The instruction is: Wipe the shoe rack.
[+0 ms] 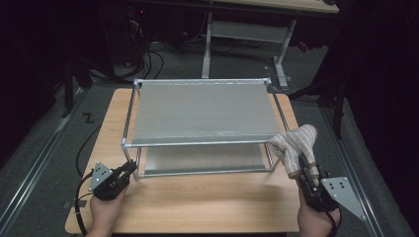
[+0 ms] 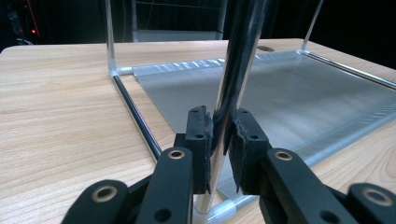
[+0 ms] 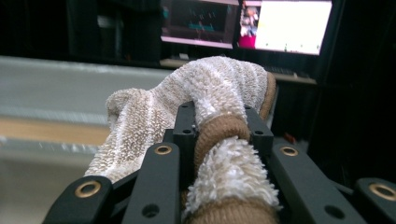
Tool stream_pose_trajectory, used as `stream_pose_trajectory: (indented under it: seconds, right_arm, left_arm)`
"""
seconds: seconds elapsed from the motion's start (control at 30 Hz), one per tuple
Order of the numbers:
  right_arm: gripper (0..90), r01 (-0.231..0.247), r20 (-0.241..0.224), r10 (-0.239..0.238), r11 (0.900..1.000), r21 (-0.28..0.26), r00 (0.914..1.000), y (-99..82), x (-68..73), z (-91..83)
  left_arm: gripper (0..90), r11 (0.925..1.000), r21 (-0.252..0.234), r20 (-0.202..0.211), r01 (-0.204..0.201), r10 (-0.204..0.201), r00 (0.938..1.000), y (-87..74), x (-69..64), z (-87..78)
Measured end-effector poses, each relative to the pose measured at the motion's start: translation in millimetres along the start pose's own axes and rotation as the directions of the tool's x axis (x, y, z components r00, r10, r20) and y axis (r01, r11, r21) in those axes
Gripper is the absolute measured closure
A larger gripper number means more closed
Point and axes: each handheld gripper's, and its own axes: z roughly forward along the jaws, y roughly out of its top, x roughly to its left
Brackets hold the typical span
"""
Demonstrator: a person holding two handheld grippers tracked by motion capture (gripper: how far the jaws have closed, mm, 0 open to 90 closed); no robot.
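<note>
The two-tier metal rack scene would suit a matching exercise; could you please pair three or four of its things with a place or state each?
Things:
1. striped beige terry towel
2. two-tier metal rack
3. left gripper
4. light wooden table

States:
A. bears the rack
B. shut on the rack's front left post
C. bunched in the right gripper
D. stands on the table, grey sheets on both tiers

Pairs: 1-C, 2-D, 3-B, 4-A

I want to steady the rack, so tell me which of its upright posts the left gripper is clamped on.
The front-left post, nearest the person's left hand. The left gripper has its fingers shut on it; the other three corner posts stand free.
</note>
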Motion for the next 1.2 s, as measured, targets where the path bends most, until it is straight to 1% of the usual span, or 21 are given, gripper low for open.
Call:
stream_pose_trajectory:
  seconds: [0.13, 0.2, 0.27, 0.3, 0.37, 0.43, 0.47, 0.53, 0.6, 0.67, 0.77, 0.8, 0.83, 0.87, 0.9, 0.97, 1.03, 1.07, 1.1, 1.17, 1.2]
  right_arm:
    - [73.3, -0.009, 0.008, 0.008, 0.9987, 0.05, 0.9999, -23.7, 0.5, 5.8]
    - [73.3, -0.006, 0.011, 0.005, 0.9975, 0.07, 0.9999, -33.1, 1.5, 10.0]
    - [73.4, 0.007, 0.005, -0.008, 0.9949, 0.1, 1.0, -43.1, 2.5, 14.6]
    - [73.4, 0.022, 0.004, -0.022, 0.9923, 0.122, 0.9997, -48.4, 3.6, 17.4]
    - [73.6, 0.036, -0.005, -0.035, 0.9874, 0.154, 0.9994, -57.5, 4.7, 21.5]
    - [73.7, 0.038, -0.018, -0.035, 0.98, 0.195, 0.9992, -65.2, 4.8, 25.0]
    - [73.7, 0.041, -0.02, -0.037, 0.9781, 0.204, 0.9991, -67.2, 4.6, 26.1]
    - [73.8, 0.044, -0.028, -0.038, 0.9677, 0.248, 0.9989, -76.0, 2.3, 31.5]
    - [73.8, 0.035, -0.033, -0.026, 0.9554, 0.293, 0.9991, -85.0, -0.4, 36.7]
    - [73.7, 0.037, -0.037, -0.026, 0.9429, 0.331, 0.999, -92.0, -2.7, 40.9]
    - [73.7, 0.052, -0.039, -0.04, 0.917, 0.396, 0.9984, -102.6, -7.4, 46.3]
    - [73.7, 0.058, -0.04, -0.046, 0.9118, 0.406, 0.9982, -104.5, -8.1, 46.9]
    - [73.7, 0.079, -0.044, -0.067, 0.9008, 0.427, 0.9968, -107.0, -8.7, 47.5]
    - [73.7, 0.086, -0.044, -0.074, 0.8949, 0.438, 0.9963, -108.3, -8.7, 47.6]
    - [73.6, 0.097, -0.049, -0.084, 0.885, 0.455, 0.9953, -110.2, -9.0, 47.7]
    - [73.6, 0.12, -0.052, -0.108, 0.8721, 0.475, 0.9928, -112.1, -8.4, 47.7]
    - [73.6, 0.135, -0.055, -0.124, 0.8642, 0.485, 0.9908, -112.7, -7.4, 47.6]
    - [73.6, 0.141, -0.054, -0.131, 0.864, 0.484, 0.9899, -112.7, -6.6, 47.3]
    - [73.6, 0.137, -0.056, -0.125, 0.8658, 0.481, 0.9905, -112.2, -6.2, 47.0]
    - [73.5, 0.129, -0.059, -0.115, 0.8768, 0.463, 0.9916, -109.3, -5.2, 45.1]
    - [73.5, 0.125, -0.059, -0.11, 0.8856, 0.447, 0.9922, -107.0, -4.5, 43.4]
  left_arm:
    - [77.8, 1.0, -0.002, 0.006, 0.002, -0.002, 1.0, -0.8, 0.1, -1.2]
    - [77.9, 1.0, -0.002, 0.009, -0.002, 0.002, 1.0, -0.7, 0.5, -1.6]
    - [77.9, 1.0, -0.003, 0.014, 0.002, -0.002, 0.9999, -1.0, 1.6, -2.2]
    - [77.9, 1.0, -0.004, 0.012, 0.0, 0.0, 0.9999, -1.2, 2.2, -2.7]
    - [77.8, 0.9999, -0.006, 0.013, 0.008, -0.008, 0.9999, -1.8, 3.8, -4.4]
    - [77.7, 0.9999, -0.007, 0.01, 0.012, -0.012, 0.9999, -2.3, 4.6, -6.3]
    - [77.7, 0.9999, -0.007, 0.008, 0.013, -0.013, 0.9999, -2.7, 5.4, -8.1]
    - [77.7, 0.9998, -0.008, 0.005, 0.018, -0.018, 0.9998, -3.3, 6.4, -10.6]
    - [77.5, 0.9997, -0.009, 0.002, 0.024, -0.024, 0.9997, -3.5, 7.2, -12.0]
    - [77.4, 0.9995, -0.012, -0.003, 0.031, -0.031, 0.9995, -3.2, 8.1, -12.2]
    - [77.3, 0.9992, -0.015, -0.004, 0.038, -0.038, 0.9993, -3.0, 9.3, -11.5]
    - [77.2, 0.9991, -0.015, -0.004, 0.04, -0.04, 0.9992, -2.8, 9.8, -11.4]
    - [77.2, 0.9991, -0.015, -0.003, 0.04, -0.04, 0.9992, -2.8, 10.1, -11.4]
    - [77.2, 0.9991, -0.015, -0.001, 0.04, -0.04, 0.9992, -2.7, 10.5, -11.3]
    - [77.2, 0.9991, -0.015, 0.0, 0.039, -0.039, 0.9992, -2.6, 10.8, -11.3]
    - [77.1, 0.999, -0.015, 0.004, 0.043, -0.043, 0.9991, -2.5, 11.9, -11.1]
    - [77.0, 0.9987, -0.016, 0.006, 0.048, -0.048, 0.9988, -2.4, 13.3, -11.2]
    - [77.0, 0.9987, -0.017, 0.006, 0.049, -0.049, 0.9988, -2.5, 13.7, -11.2]
    - [76.9, 0.9987, -0.017, 0.006, 0.048, -0.048, 0.9988, -2.5, 14.2, -11.4]
    - [76.9, 0.9983, -0.019, 0.003, 0.054, -0.054, 0.9985, -2.6, 15.3, -11.9]
    - [76.9, 0.9982, -0.019, 0.0, 0.056, -0.056, 0.9984, -2.7, 16.0, -12.2]
